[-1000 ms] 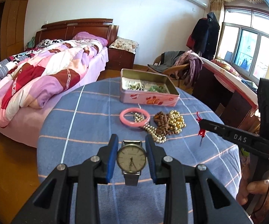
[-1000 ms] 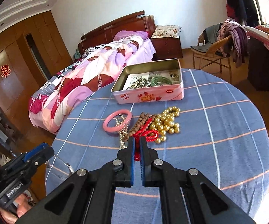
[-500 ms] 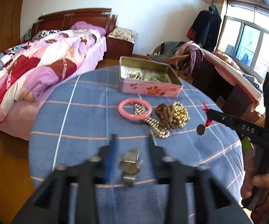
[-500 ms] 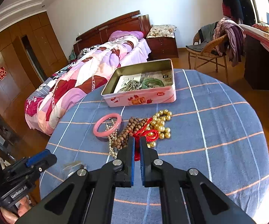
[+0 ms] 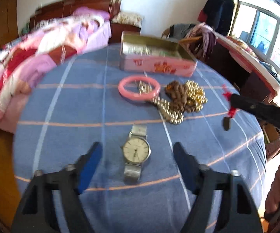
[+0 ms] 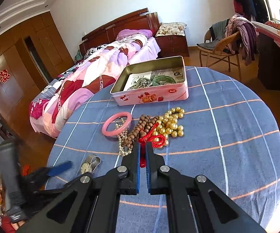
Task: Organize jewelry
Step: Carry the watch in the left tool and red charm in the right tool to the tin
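Observation:
My left gripper is open and empty, its fingers either side of a silver wristwatch lying flat on the blue checked tablecloth. The watch also shows in the right wrist view. My right gripper is shut on a red cord necklace, whose dark pendant hangs below the fingers. On the cloth lie a pink bangle, brown wooden beads, gold pearls and a silver bead chain. An open pink tin holds a green bangle and beads.
The round table's edge drops to a wooden floor on all sides. A bed with a pink patchwork quilt stands to the left. A wicker chair with clothes and a dark desk stand to the right.
My left gripper opened and let go of the watch, which now lies on the cloth. My right gripper stayed shut on the red cord and moved slightly.

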Available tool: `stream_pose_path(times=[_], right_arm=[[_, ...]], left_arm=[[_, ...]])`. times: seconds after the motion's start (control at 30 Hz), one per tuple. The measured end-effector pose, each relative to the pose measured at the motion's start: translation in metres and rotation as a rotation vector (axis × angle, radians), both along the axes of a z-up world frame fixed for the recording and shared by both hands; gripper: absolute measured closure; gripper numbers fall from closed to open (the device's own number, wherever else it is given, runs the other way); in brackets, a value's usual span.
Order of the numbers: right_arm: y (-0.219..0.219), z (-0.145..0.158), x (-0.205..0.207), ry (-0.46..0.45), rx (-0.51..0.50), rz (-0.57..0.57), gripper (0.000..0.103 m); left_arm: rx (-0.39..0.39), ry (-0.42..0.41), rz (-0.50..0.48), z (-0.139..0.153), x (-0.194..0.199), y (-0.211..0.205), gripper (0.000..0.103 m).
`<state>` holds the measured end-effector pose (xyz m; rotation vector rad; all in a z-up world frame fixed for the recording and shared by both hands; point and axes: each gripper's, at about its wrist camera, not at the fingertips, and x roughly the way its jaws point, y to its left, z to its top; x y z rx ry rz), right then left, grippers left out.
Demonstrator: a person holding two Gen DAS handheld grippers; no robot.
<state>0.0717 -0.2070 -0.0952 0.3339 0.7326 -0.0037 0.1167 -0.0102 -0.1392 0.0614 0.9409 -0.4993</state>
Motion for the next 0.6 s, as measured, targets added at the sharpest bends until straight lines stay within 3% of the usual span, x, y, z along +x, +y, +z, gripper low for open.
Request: stream_pose_path(times=[0.07,0.1,0.2,0.37,0.6], right_arm=[[-0.002,0.001,-0.001,-0.002,0.001,-0.002,0.099],[-0.002,0.001,-0.002,-0.003,0.001,-0.002,0.099],[-0.003,0.001,-0.001,-0.006,0.002,-0.006,0.099],[-0.006,0.001,0.000,-0.016,0.010,-0.007,0.099],[-0.017,0.017,0.010,-0.060,0.007,-0.020,0.099]], left_arm=[[0.025,0.047,0.009,-0.011,0.004,-0.005,0.062],[0.045,0.002,0.018,-0.009,0.000,-0.006,0.066],[0.084,-0.033,0.014,-0.011,-0.007,-0.009,0.068],[-0.004,-0.043,0.039,-0.002,-0.008,0.003,0.069],[-0.135,-0.148,0.048,0.044,0.003,0.007,0.068]])
